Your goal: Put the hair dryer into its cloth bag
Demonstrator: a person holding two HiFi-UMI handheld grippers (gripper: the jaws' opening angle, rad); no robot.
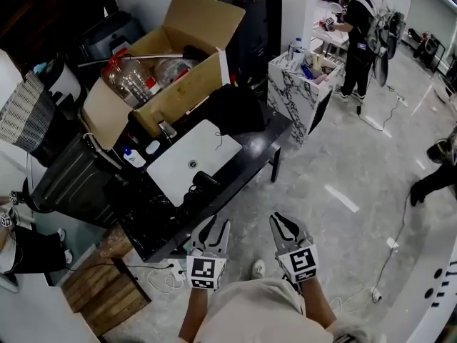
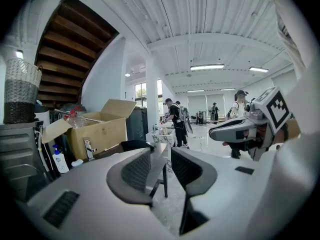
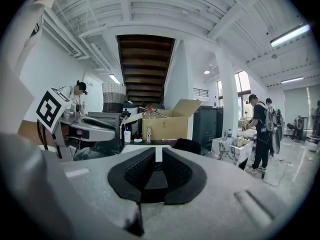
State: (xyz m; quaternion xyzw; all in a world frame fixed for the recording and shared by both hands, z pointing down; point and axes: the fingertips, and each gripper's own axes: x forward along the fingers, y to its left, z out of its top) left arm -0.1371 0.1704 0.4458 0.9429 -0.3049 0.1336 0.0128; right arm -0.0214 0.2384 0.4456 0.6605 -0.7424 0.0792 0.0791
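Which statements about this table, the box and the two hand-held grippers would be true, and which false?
The hair dryer lies on the black table. True.
A hand-held gripper holds the hair dryer. False: the left hand-held gripper and the right hand-held gripper are both empty, short of the table.
The cardboard box is closed. False: its flaps stand open, a plastic bottle inside.
Another person stands in the background. True.
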